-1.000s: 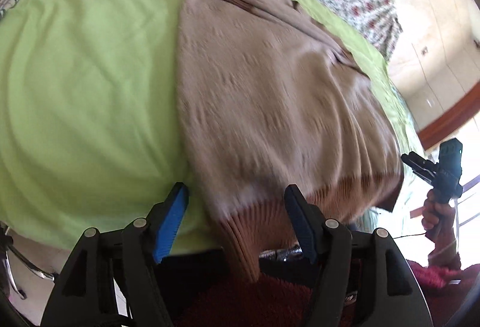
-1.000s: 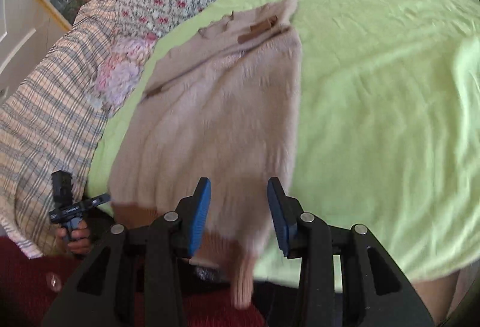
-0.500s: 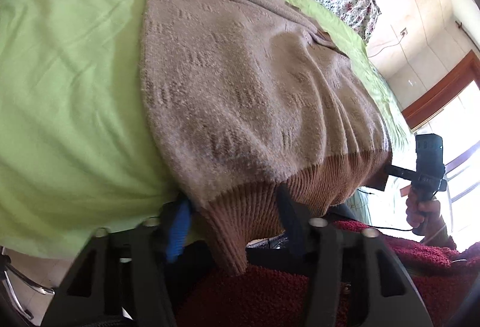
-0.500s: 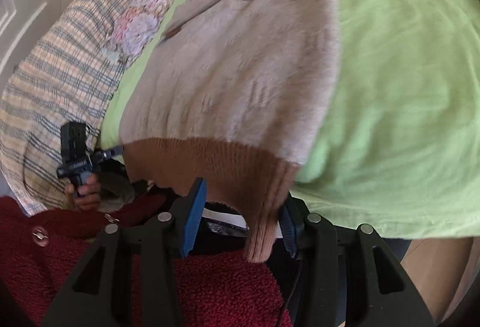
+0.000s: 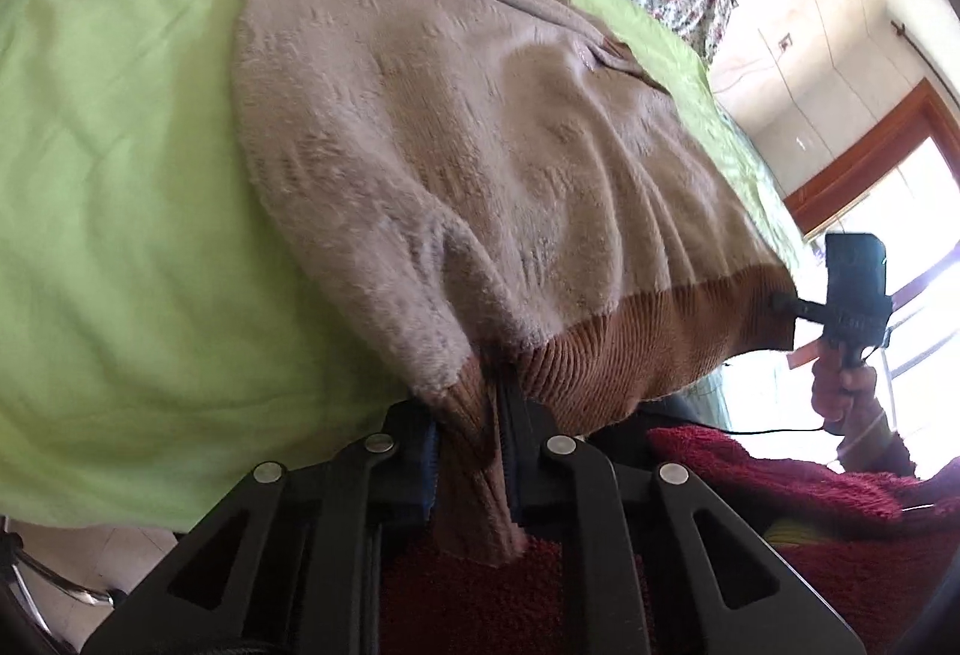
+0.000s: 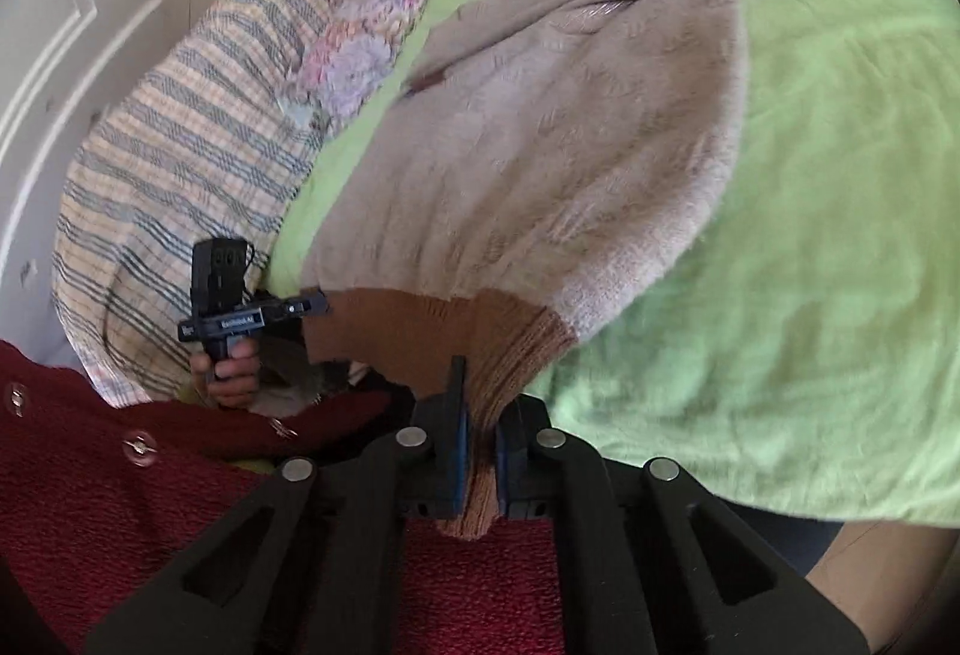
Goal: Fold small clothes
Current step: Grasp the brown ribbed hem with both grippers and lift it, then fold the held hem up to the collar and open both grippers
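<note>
Green bedding (image 5: 120,187) covers the bed, with floral and plaid covers at its far side. On it lies the beige knit sweater (image 5: 480,126), neckline toward the far edge of the bed, brown ribbed hem (image 5: 630,343) hanging over the near edge.

Handling, as a judgement: the sweater is soft, light and limp, with a fuzzy knit that should not slip between the pads. It drapes and stretches, so a lift at one point will sag; the two hem corners are the sound places to take hold, since the ribbing is denser than the body knit.

Left hand-held gripper (image 5: 489,415): jaws closing, nearly together, with the hem corner at its side pinched between them; a tongue of ribbing hangs out below the fingers.

Right hand-held gripper (image 6: 480,445): jaws pressed together on the opposite hem corner, the blue pads clamping a fold of ribbing.

Each wrist view shows the other hand-held gripper at the far end of the hem, with the hem stretched between the two grips.
</note>
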